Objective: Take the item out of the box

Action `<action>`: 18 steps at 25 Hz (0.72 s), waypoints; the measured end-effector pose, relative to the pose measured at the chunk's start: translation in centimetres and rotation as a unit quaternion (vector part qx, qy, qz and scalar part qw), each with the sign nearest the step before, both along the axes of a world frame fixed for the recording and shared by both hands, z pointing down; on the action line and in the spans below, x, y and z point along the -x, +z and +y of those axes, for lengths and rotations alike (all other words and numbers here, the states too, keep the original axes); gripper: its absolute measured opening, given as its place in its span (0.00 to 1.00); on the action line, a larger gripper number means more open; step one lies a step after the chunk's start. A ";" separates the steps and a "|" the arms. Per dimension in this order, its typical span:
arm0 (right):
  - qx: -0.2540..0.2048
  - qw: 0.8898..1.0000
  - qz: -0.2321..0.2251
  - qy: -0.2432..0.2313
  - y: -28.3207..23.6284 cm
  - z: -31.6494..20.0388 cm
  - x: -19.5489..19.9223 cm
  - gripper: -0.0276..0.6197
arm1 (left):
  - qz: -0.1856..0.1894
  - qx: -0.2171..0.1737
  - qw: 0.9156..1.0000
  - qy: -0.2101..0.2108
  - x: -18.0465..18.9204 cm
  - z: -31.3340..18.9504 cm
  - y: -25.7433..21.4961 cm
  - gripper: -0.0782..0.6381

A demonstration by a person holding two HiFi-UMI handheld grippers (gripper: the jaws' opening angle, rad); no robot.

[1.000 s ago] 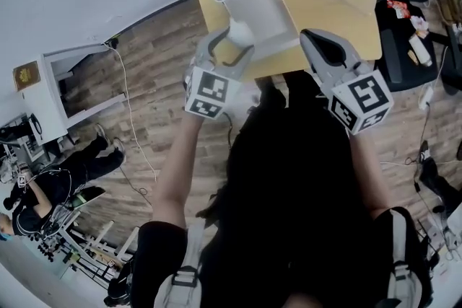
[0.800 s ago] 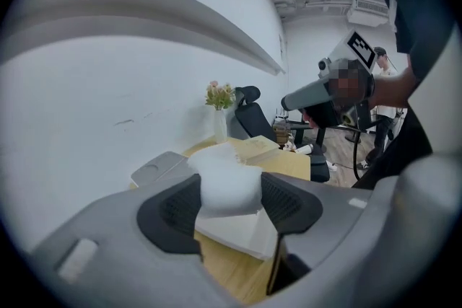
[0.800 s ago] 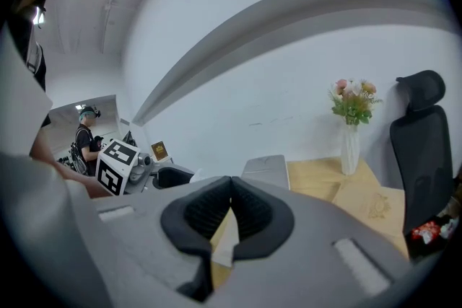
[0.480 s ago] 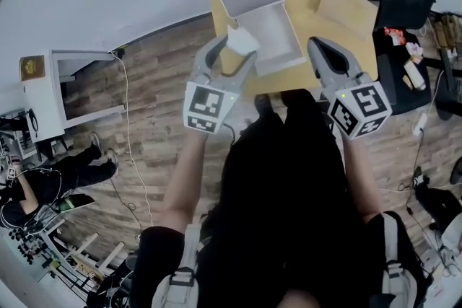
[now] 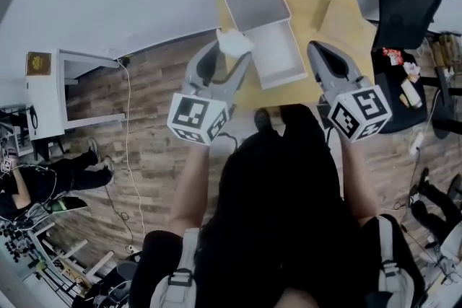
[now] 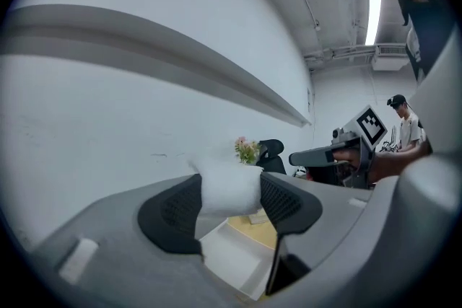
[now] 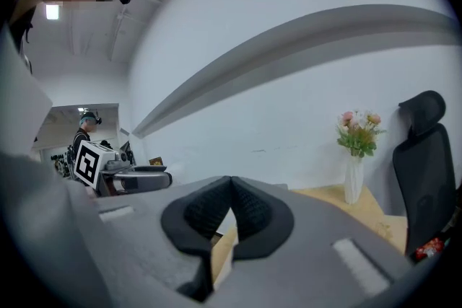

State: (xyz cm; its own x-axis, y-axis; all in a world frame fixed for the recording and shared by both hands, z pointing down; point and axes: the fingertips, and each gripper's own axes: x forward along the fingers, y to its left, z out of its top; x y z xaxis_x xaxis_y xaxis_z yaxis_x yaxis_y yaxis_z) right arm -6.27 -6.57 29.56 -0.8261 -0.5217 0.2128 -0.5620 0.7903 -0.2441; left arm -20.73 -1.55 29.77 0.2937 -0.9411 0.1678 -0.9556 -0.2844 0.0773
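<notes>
Left gripper point(image 5: 232, 56) jaws closing on the white item point(image 6: 229, 191), pads pressing 2 opposite sides, item clear of the open white box point(image 5: 283, 79), which sits on the wooden table point(image 5: 339, 18) below and beyond those jaws; right gripper point(image 7: 231, 187) empty, tips together.

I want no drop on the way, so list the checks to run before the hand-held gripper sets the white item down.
1. White item in the left hand-held gripper: ok, jaws closing, pads on both its sides.
2. Item clear of the box: ok, it is held up above the box's left rim.
3. Nothing else in the box: ok, the inside looks bare.
4. Right hand-held gripper free: ok, shut and empty.
5. Bare table to put the item on: ok, open wood right of the box.
6. Grip firm enough: cannot tell.
</notes>
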 end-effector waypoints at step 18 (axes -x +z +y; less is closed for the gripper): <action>-0.100 0.993 0.053 -0.029 -2.6 1.9 2.3 0.05 | 0.031 -0.016 0.999 0.006 0.6 2.1 -3.0 0.47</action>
